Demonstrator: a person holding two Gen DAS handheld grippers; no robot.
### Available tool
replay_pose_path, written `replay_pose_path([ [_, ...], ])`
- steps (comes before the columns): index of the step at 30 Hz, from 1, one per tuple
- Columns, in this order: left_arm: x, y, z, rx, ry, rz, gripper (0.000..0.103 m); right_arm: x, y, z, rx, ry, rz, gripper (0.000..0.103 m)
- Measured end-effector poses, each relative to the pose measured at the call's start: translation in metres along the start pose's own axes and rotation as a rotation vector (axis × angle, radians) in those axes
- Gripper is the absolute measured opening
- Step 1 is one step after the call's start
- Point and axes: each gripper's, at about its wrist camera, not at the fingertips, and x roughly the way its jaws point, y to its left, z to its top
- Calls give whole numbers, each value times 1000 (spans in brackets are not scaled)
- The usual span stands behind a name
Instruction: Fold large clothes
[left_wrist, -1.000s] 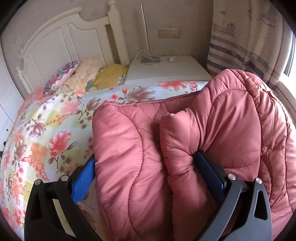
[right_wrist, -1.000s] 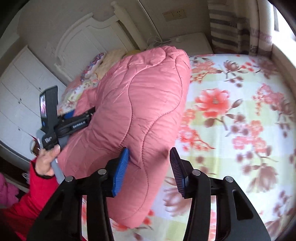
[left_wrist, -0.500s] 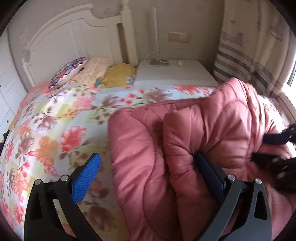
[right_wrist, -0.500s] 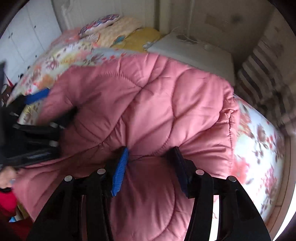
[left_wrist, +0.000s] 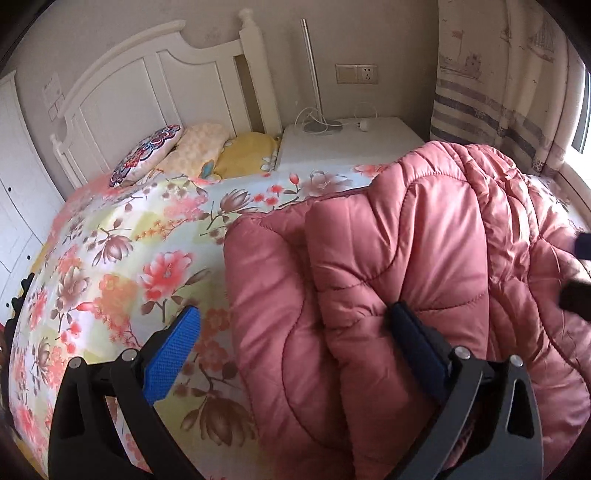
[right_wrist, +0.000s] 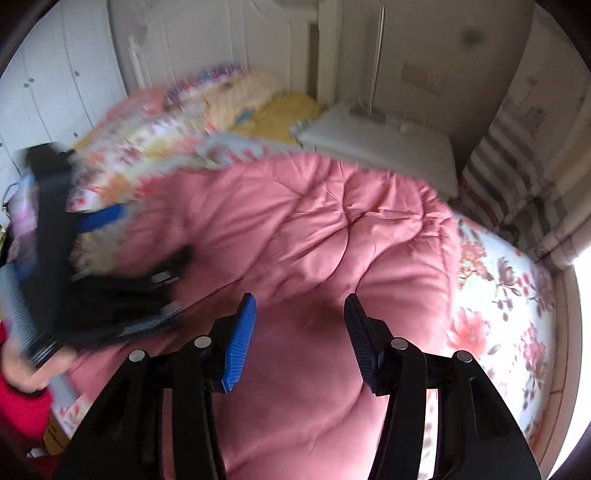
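Note:
A pink quilted padded coat (left_wrist: 406, 266) lies bunched on the floral bed. My left gripper (left_wrist: 295, 339) is open wide: its left blue pad is over the bedspread, its right pad presses against a fold of the coat. In the right wrist view the coat (right_wrist: 314, 229) spreads across the bed, and my right gripper (right_wrist: 299, 336) is open just above it, gripping nothing. The left gripper (right_wrist: 110, 236) shows blurred at the left of that view, at the coat's edge.
The floral bedspread (left_wrist: 110, 258) covers the bed. Pillows (left_wrist: 177, 151) lie against the white headboard (left_wrist: 147, 85). A white nightstand (left_wrist: 351, 136) with a lamp stands at the back. A striped curtain (left_wrist: 498, 92) hangs at the right. White wardrobe doors (right_wrist: 55, 74) stand at the left.
The coat has come down from held up to lying on the bed. My right gripper has let go of the fold and opened. The left gripper's left pad is now clear of the coat.

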Motion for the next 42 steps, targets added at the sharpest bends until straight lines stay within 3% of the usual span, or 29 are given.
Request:
replay_pose_path([
  [2, 1, 0, -2, -2, -8, -3, 101, -3, 9, -19, -12, 14, 4, 54],
  [5, 2, -2, -5, -9, -30, -15, 101, 29, 13, -41, -18, 29, -68, 65],
  [9, -8, 3, -9, -44, -91, -23, 101, 20, 27, -37, -68, -6, -126, 69],
  [11, -19, 10, -10, -74, -117, -37, 101, 7, 28, -36, -63, -51, -130, 77],
  [13, -30, 12, -10, -82, -140, -35, 101, -6, 27, -36, -46, -106, -140, 91],
  [19, -67, 16, -15, -96, -193, -17, 101, -42, 31, -39, 3, -217, -138, 92],
  [27, -101, 22, -35, -140, -194, 30, 101, -72, 40, -60, 78, -271, -164, 94],
  [30, -117, 25, -49, -157, -194, 32, 101, -81, 47, -78, 114, -268, -199, 95],
  [35, -146, 25, -82, -171, -193, 8, 101, -89, 61, -114, 163, -252, -161, 95],
  [42, -183, 23, -138, -165, -194, -16, 101, -89, 82, -153, 183, -201, -172, 95],
])
